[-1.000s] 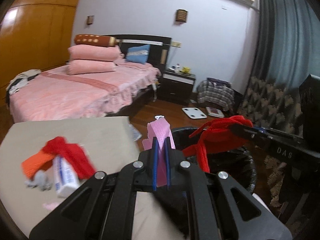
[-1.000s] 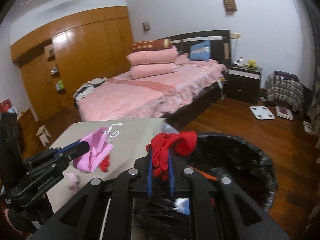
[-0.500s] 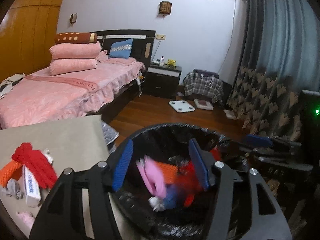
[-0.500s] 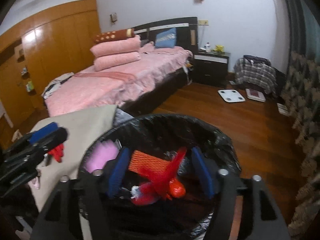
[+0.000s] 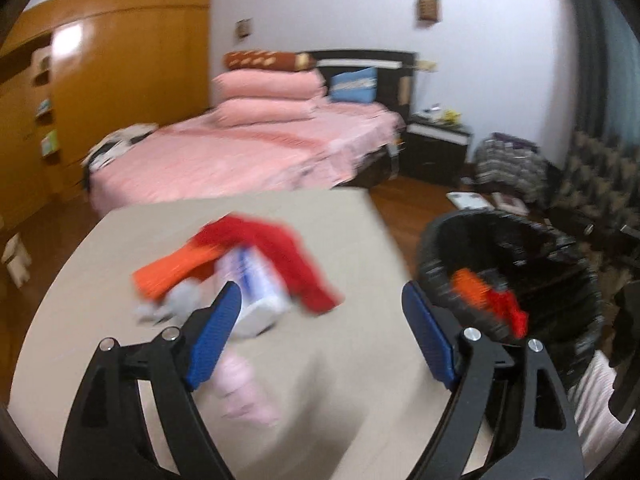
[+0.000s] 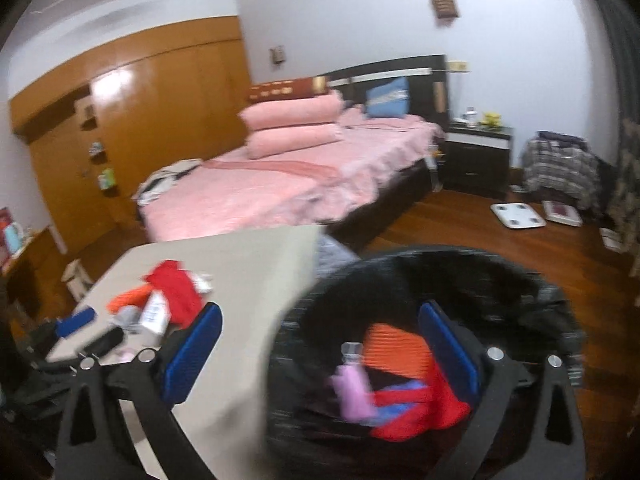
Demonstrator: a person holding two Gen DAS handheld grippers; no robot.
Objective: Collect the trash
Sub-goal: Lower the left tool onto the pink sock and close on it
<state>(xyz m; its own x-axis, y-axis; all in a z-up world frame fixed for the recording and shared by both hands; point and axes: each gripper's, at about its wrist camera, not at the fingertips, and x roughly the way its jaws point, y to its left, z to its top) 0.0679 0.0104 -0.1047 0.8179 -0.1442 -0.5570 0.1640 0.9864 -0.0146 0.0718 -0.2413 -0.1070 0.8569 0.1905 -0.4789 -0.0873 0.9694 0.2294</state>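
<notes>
My left gripper (image 5: 320, 292) hangs over the beige table (image 5: 340, 216), its jaws opening wide with nothing between them. Just beyond its fingertips lies a blurred pile: a red cloth (image 5: 288, 256), an orange piece (image 5: 172, 272), a white tube with blue print (image 5: 256, 284) and a grey wad (image 5: 180, 300). A pink scrap (image 5: 240, 392) lies nearer. My right gripper (image 6: 320, 310) is over the near rim of the black-lined bin (image 6: 440, 256), jaws opening and holding nothing. Inside the bin lie a pink bottle (image 6: 352, 392), an orange piece (image 6: 396, 352) and a red cloth (image 6: 440, 408).
The bin (image 5: 440, 240) stands off the table's right edge on the wooden floor. Behind are a pink bed (image 6: 280, 184), a dark nightstand (image 6: 476, 160) and a wooden wardrobe (image 6: 160, 120). A white scale (image 6: 518, 216) lies on the floor. A small stool (image 5: 16, 260) stands at left.
Both grippers went from shut to wide open; the pink piece and the red cloth they held dropped into the bin. The left gripper swung from the bin back over the table's pile.
</notes>
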